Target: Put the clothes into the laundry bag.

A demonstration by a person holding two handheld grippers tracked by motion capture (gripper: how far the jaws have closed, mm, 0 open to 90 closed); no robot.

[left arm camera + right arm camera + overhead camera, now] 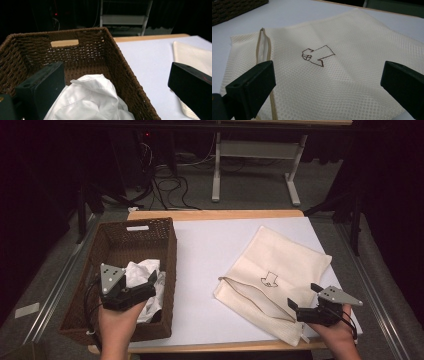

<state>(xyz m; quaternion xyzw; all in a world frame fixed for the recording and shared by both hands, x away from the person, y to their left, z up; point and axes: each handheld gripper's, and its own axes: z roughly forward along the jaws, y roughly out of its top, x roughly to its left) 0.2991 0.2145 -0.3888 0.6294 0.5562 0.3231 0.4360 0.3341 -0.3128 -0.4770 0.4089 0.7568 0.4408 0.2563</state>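
Dark floor, loose cables and a white metal frame lie beyond the tabletop (210, 250), which carries a white sheet. From the high view I see a brown wicker basket (167, 250) at nine o'clock on it, with a crumpled white cloth (142, 270) lying inside toward its near end. My left claw (156, 279) hovers over that cloth at about eight o'clock, its jaws wide and holding nothing. At four o'clock a cream mesh bag (280, 255) lies flat, printed with a small brown shirt outline (270, 280). My right claw (302, 296) hangs over the bag's near corner at five o'clock, jaws wide and empty.

Along the left claw (117, 82) in its own view, both black jaws stand far apart. The white cloth (92, 102) sits between them at six o'clock, piled against the basket's (85, 47) woven wall. A slot handle shows in the far wall at eleven o'clock, and the mesh bag's (190, 52) edge lies at three o'clock on the white sheet.

Through the right claw (327, 82) view, the jaws are spread wide above the mesh bag (352, 95). Its shirt outline (317, 56) sits near centre, and the zip opening (263, 47) runs from ten toward seven o'clock. A corner of the basket (234, 8) shows at eleven o'clock.
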